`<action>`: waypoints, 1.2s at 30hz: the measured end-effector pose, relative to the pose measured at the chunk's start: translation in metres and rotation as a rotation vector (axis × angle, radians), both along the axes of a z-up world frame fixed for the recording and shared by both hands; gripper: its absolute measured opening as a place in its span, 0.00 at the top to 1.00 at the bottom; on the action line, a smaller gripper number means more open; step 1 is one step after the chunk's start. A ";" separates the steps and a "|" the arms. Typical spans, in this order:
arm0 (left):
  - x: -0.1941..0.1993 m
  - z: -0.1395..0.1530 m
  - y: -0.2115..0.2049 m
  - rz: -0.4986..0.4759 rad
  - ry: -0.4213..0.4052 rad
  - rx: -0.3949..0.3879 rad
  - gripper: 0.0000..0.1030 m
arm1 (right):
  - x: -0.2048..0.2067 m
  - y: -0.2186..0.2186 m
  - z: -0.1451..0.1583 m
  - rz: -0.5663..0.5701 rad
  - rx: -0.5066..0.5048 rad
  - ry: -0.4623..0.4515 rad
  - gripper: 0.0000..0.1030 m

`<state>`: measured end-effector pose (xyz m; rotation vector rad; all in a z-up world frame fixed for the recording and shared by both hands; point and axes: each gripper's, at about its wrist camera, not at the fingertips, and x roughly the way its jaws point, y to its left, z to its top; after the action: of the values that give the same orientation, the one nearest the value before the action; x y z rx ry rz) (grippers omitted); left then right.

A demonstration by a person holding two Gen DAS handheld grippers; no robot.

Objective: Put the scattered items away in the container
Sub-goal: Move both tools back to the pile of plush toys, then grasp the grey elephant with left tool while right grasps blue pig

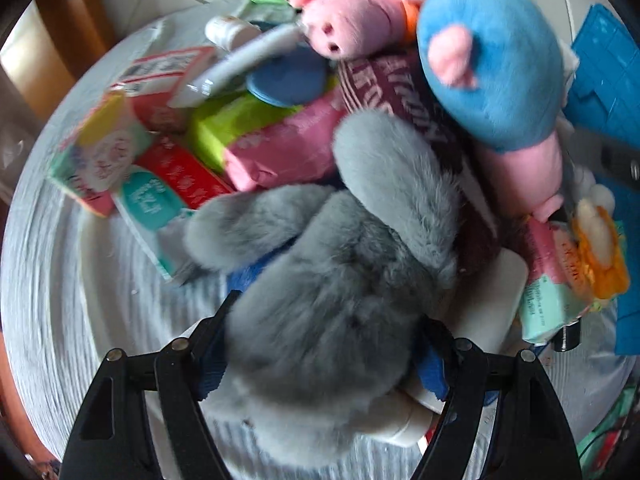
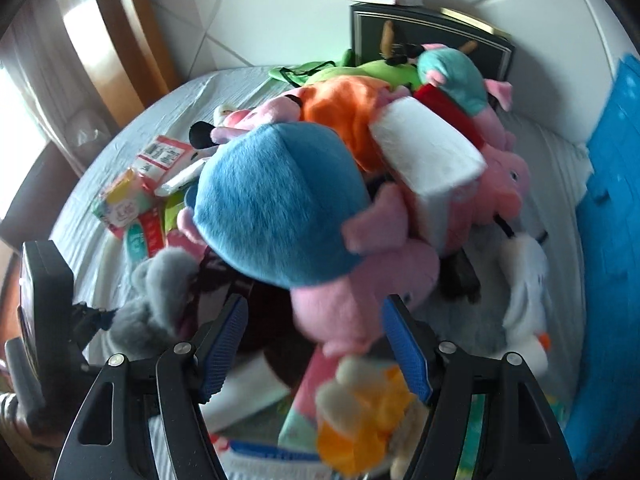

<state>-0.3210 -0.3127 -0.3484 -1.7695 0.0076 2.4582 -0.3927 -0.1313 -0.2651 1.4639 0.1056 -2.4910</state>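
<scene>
left claw (image 1: 320,360) points steeply down, fingers clamped on a grey plush toy (image 1: 332,280) that fills the gap; blue pads are pressed into the fur on both sides. right claw (image 2: 316,348) also points down, jaws standing wide. a blue-and-pink plush (image 2: 288,216) hangs between its blue pads (image 2: 224,344), its pink lower part close to the right pad; contact cannot be told from the blur.

all sits on a pale grey ribbed bedsheet (image 1: 60,280). in the left wrist view, at 10 o'clock from the grey plush: a heap of small cartons, among them a red-and-white box (image 1: 160,80), a green packet (image 1: 228,124) and a pink packet (image 1: 280,148). at 12 o'clock: a pink pig plush (image 1: 356,24). at 3 o'clock: a blue plastic container (image 1: 604,92), only its edge showing.

in the right wrist view, an orange plush (image 2: 340,108) and a white block (image 2: 428,152) lie at 12 o'clock above the blue-and-pink plush, a white plush (image 2: 528,288) at 3 o'clock, a yellow-and-cream plush (image 2: 368,408) at 6 o'clock. a black box (image 2: 432,40) stands behind the pile.
</scene>
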 end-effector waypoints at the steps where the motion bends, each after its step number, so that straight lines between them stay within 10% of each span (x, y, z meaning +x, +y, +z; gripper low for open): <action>1: -0.003 -0.004 0.002 -0.004 -0.005 0.000 0.26 | -0.004 -0.004 -0.003 0.011 0.017 0.006 0.24; 14: -0.023 0.010 -0.002 0.019 0.100 0.046 0.35 | -0.043 -0.031 -0.041 0.058 0.160 0.103 0.14; 20: -0.038 0.023 0.000 0.004 0.156 0.045 0.54 | -0.053 -0.026 -0.049 0.000 0.121 0.115 0.21; 34: -0.014 0.087 -0.014 0.037 0.269 0.034 0.63 | -0.018 -0.012 0.027 -0.009 -0.060 0.190 0.31; 36: -0.009 0.101 -0.014 0.040 0.291 0.037 0.76 | -0.011 -0.012 0.041 -0.002 -0.066 0.212 0.31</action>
<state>-0.3305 -0.3269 -0.2474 -1.3963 -0.0490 2.7018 -0.4040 -0.1436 -0.2244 1.1727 0.0600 -2.6176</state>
